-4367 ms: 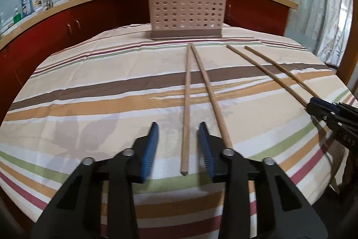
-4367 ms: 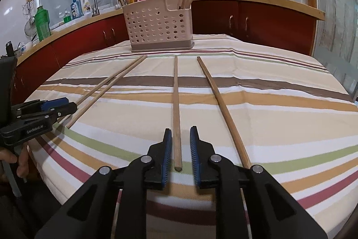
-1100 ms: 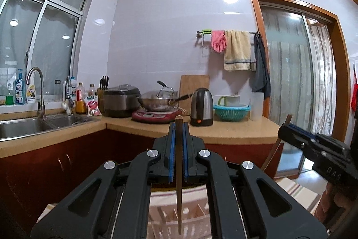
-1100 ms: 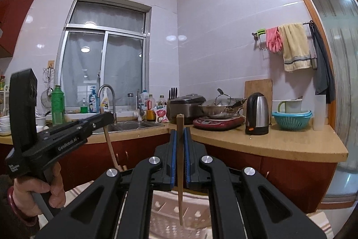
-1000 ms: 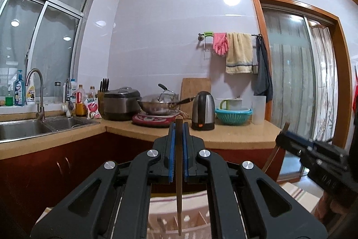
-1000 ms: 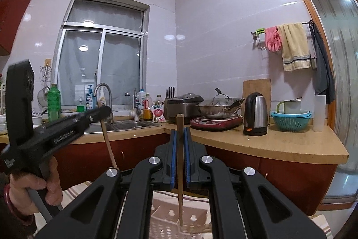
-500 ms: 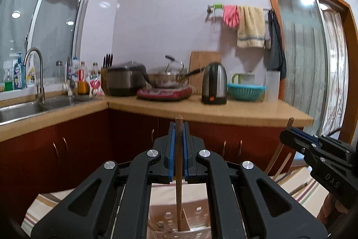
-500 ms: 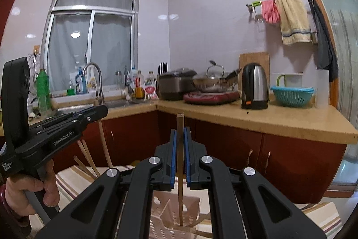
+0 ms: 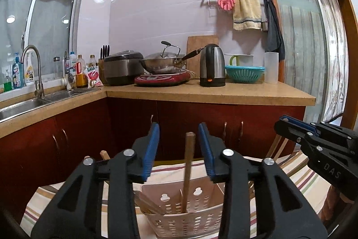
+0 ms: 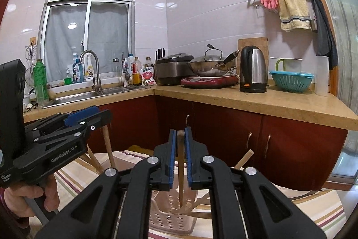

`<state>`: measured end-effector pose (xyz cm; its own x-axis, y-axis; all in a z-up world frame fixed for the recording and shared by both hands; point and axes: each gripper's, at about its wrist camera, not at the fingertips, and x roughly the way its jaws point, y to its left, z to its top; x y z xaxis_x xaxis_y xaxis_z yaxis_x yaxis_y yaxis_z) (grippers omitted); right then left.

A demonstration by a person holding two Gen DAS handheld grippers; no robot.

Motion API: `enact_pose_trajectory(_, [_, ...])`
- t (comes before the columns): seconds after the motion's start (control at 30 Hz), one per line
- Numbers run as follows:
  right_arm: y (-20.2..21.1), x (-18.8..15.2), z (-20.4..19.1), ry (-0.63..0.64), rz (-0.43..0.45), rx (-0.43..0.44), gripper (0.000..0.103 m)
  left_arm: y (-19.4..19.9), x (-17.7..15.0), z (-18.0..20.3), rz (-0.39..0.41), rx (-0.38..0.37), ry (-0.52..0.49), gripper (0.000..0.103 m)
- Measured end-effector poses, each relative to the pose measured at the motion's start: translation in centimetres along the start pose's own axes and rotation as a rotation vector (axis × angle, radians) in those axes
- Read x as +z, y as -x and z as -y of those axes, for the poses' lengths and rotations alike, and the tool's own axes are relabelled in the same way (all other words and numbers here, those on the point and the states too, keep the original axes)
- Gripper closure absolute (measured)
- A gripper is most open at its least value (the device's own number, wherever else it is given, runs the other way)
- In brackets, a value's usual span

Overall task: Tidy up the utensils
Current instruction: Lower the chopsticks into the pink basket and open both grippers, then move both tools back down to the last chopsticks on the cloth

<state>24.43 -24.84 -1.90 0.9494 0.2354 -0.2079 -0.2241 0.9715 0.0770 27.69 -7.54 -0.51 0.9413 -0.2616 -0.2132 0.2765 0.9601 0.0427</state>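
Observation:
A pink perforated utensil holder [image 9: 179, 220] stands on the striped table, also in the right wrist view [image 10: 170, 216], with several wooden chopsticks in it. My left gripper [image 9: 179, 147] is open above it; a wooden chopstick [image 9: 188, 169] stands free between its jaws, its lower end in the holder. My right gripper [image 10: 180, 151] has its jaws close on both sides of another upright chopstick [image 10: 180, 171] whose tip is down in the holder; a thin gap shows beside the stick. Each gripper shows in the other's view, the left gripper [image 10: 67, 124] and the right gripper [image 9: 313, 138].
The striped tablecloth [image 9: 297, 174] lies under the holder. Behind it run red cabinets [image 9: 223, 118] and a counter with a kettle [image 9: 212, 65], a wok [image 9: 163, 63], a rice cooker [image 9: 123, 69] and a sink [image 10: 89, 93].
Both grippers came down over the holder with their chopsticks. My left gripper opened and let its chopstick drop into the holder. My right gripper's jaws have loosened slightly.

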Motion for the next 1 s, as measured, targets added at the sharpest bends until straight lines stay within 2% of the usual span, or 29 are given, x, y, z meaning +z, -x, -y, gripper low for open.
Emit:
enact_pose_trajectory(0.2, [2.2,0.5,-0.3,0.016,0.029,-0.011,0.068,1.5,0.4,0.1,0.007,-0.006,0.008,0.05])
enact_pose_trajectory(0.37, [5.1,0.3,-0.3,0.024,0.038,-0.024,0.063,4.2,0.0,0.5,0.009,-0.012,0.016,0.043])
enact_pose_trajectory(0.47, [7.0,-0.6,-0.1,0.018,0.019,-0.031,0.061,6.2,-0.7,0.9,0.001,-0.015,0.022,0.042])
enact_pose_trajectory(0.8, [12.9,-7.7,1.0,-0.039,-0.112,-0.096,0.061,12.3,-7.1,2.1,-0.119,-0.012,0.064,0.041])
enact_pose_trajectory(1.0, [15.8,-13.2,1.2,-0.048,-0.201,-0.136,0.061,14.4,-12.7,2.5,-0.259,-0.018,0.099,0.041])
